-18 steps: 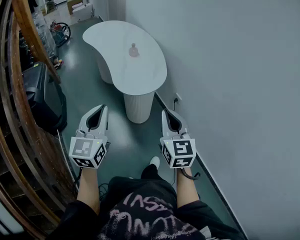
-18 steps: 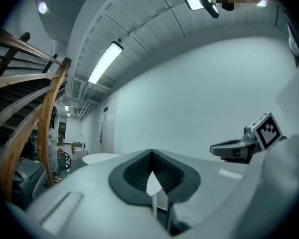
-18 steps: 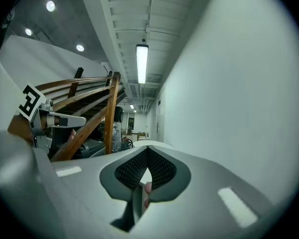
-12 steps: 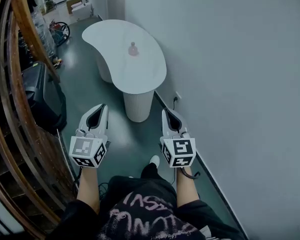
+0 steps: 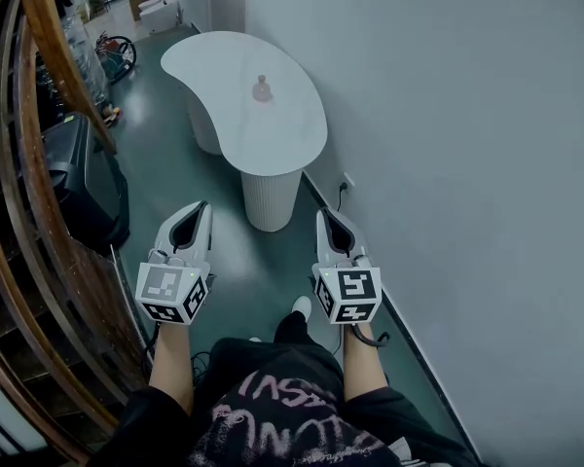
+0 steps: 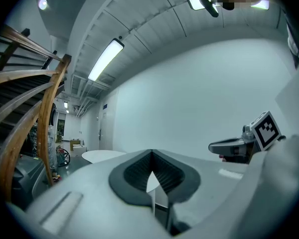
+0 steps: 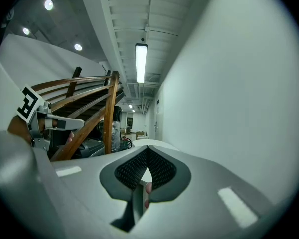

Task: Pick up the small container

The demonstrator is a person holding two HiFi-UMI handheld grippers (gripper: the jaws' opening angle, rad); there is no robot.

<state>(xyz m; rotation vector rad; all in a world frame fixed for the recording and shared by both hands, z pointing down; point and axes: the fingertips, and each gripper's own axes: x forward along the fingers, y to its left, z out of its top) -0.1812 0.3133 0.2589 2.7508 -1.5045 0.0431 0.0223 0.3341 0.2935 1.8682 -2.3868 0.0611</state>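
Observation:
The small pink container stands on a white kidney-shaped table far ahead in the head view. My left gripper and right gripper are held side by side low over the green floor, well short of the table, pointing toward it. Both have their jaws together with nothing between them. In the left gripper view the shut gripper fills the lower frame, and the table top shows beyond it. The right gripper view shows the shut gripper; I cannot make out the container there.
A curved wooden stair railing runs along the left, with a dark cabinet beside it. A plain wall with a socket closes the right. A wheeled object and boxes lie beyond the table.
The table and container sit a little differently in the head view, as the view has shifted slightly. Both grippers keep the same shut pose side by side.

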